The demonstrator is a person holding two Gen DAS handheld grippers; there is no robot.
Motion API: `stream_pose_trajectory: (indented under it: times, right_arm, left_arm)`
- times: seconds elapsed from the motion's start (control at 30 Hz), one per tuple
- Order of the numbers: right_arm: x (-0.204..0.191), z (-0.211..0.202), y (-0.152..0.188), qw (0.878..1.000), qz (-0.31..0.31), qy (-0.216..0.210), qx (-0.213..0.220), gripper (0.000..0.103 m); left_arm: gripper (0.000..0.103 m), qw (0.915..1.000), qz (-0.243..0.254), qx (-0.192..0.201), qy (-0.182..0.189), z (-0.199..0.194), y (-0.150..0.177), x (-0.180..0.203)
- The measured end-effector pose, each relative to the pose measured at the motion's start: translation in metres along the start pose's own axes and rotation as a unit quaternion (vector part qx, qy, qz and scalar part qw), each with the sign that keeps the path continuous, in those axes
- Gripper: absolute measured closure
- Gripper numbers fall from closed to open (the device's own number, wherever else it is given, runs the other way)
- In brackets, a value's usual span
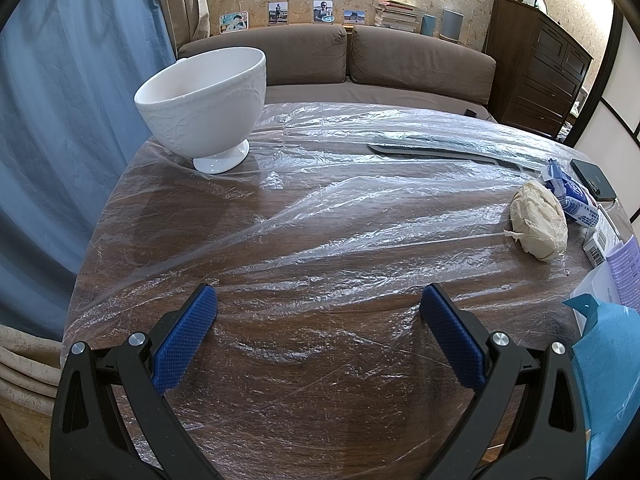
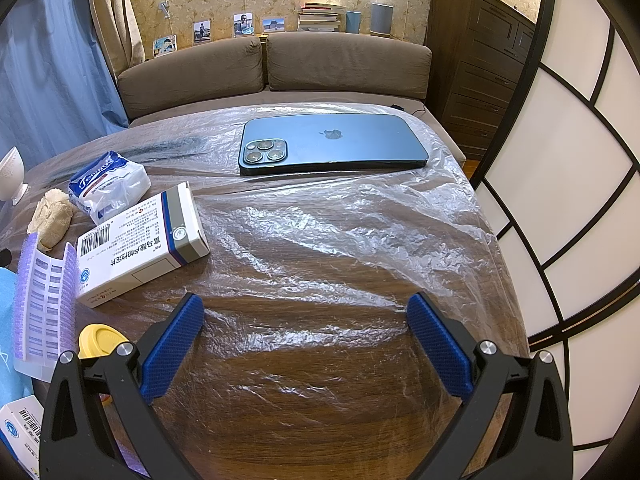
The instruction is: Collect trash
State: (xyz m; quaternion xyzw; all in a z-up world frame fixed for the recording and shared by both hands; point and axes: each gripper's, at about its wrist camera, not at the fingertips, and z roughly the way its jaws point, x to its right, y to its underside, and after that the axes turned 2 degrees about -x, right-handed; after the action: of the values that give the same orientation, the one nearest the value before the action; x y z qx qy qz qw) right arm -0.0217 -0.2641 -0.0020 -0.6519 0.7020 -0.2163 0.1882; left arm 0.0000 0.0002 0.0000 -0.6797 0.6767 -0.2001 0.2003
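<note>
A crumpled beige tissue wad (image 1: 540, 224) lies on the plastic-covered wooden table (image 1: 320, 240), far right of my open, empty left gripper (image 1: 318, 300). It also shows in the right wrist view (image 2: 52, 216) at far left. Behind it lies a blue-and-white tissue pack (image 2: 108, 184), also seen in the left wrist view (image 1: 572, 196). A white medicine box (image 2: 144, 240) lies left of my open, empty right gripper (image 2: 306, 308). A white footed bowl (image 1: 204, 108) stands at the table's far left.
A dark blue phone (image 2: 332, 144) lies face down at the back of the table. A leaflet on purple paper (image 2: 46, 304), a yellow cap (image 2: 98, 340), another small box (image 2: 20, 428) and blue paper (image 1: 612, 380) lie between the grippers. A brown sofa (image 1: 340, 56) stands behind.
</note>
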Motion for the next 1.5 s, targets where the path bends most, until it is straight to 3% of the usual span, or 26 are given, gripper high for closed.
stream_pose_trajectory:
  times: [0.9,1.0,1.07,1.2,1.33,1.5]
  right_arm:
    - [0.0,0.0,0.001,1.0,-0.004,-0.002,-0.002,0.004]
    - [0.018,-0.01,0.0,1.0,0.029,0.009,-0.003,0.004]
    - [0.027,-0.027,0.003,0.999,0.05,-0.004,0.014,0.004]
    - [0.037,-0.083,0.023,0.991,0.096,-0.086,0.046,0.004]
    - [0.016,-0.12,0.049,0.98,0.109,-0.162,0.037,0.004]
    - [-0.033,-0.126,0.072,0.966,0.114,-0.233,-0.008,0.004]
  left_arm:
    - [0.001,1.0,0.002,0.0,0.0,0.0,0.0,-0.001]
    - [0.001,0.9996,-0.018,-0.001,-0.022,-0.006,0.002,-0.012]
    - [0.001,0.9988,-0.037,0.019,-0.026,-0.022,0.005,-0.024]
    - [0.001,0.9972,-0.043,0.061,0.005,-0.063,0.019,-0.039]
    - [0.001,0.9941,-0.014,0.1,0.039,-0.108,0.04,-0.026]
    - [0.001,0.9903,0.035,0.11,0.078,-0.133,0.059,0.006]
